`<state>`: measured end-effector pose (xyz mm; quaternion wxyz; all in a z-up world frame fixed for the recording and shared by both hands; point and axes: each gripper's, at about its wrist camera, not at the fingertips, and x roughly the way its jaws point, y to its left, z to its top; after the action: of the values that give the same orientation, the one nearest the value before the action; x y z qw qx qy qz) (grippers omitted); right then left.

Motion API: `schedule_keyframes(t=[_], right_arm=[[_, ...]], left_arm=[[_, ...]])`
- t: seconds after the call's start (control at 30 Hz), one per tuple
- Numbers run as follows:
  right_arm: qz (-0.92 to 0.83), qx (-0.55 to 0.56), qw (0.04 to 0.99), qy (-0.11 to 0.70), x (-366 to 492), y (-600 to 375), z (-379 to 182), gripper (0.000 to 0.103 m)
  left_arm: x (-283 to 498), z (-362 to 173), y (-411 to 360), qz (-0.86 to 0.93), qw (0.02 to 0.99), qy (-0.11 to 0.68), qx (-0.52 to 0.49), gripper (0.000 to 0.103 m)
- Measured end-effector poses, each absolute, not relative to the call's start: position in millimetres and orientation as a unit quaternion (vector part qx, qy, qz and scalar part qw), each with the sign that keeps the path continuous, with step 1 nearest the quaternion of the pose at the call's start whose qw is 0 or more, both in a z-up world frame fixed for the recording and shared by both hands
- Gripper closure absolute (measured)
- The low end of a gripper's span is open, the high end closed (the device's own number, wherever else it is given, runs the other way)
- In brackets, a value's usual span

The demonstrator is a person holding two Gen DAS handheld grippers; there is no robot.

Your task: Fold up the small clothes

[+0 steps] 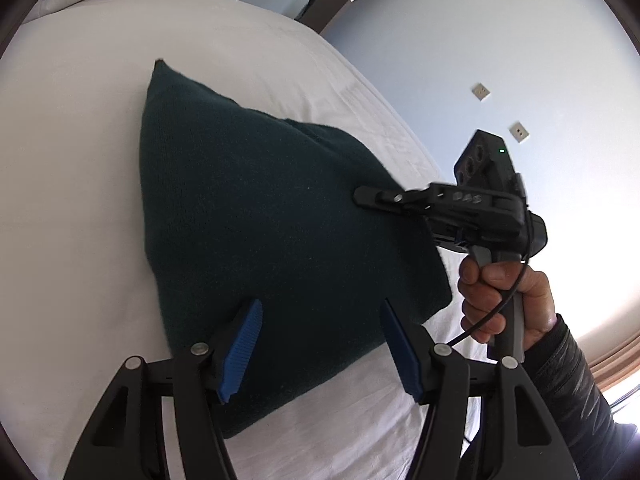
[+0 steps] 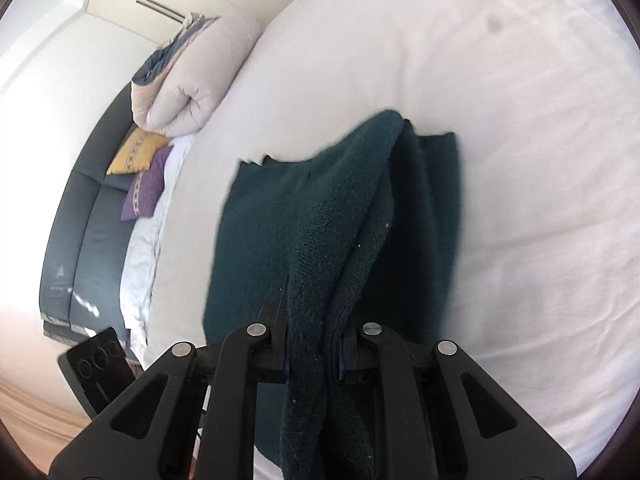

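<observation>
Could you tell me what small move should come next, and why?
Probably carry the pinched edge across with the right claw, since it is shut on a fold of the dark green knit, while the left claw hangs open above the near edge on the white bed.

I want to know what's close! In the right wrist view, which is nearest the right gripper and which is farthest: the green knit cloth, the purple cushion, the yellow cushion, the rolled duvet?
1. Green cloth: pinched in the right gripper jaws.
2. Purple cushion: left, by the headboard.
3. Yellow cushion: just beyond the purple one.
4. Duvet: farthest, upper left.
</observation>
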<state>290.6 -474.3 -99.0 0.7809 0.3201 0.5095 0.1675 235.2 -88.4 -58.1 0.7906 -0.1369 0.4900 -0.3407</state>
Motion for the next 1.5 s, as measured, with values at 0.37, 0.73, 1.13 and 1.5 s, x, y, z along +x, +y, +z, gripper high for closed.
schedule_keyframes(t=[0.37, 0.73, 1.13, 1.5], right_arm=[[0.151, 0.37, 0.777, 0.487, 258, -497, -112, 0.09], [0.144, 0.362, 0.775, 0.498, 290, -485, -128, 0.09], [0.09, 0.282, 0.828, 0.475, 212, -477, -73, 0.082], [0.043, 0.232, 0.84, 0.488, 187, -478, -85, 0.082]], left_arm=[[231, -60, -94, -0.34, 0.787, 0.498, -0.128, 0.039], [223, -56, -95, -0.335, 0.793, 0.497, -0.11, 0.039], [217, -61, -116, -0.313, 0.8, 0.511, -0.039, 0.035], [220, -61, -123, -0.301, 0.801, 0.516, -0.023, 0.035]])
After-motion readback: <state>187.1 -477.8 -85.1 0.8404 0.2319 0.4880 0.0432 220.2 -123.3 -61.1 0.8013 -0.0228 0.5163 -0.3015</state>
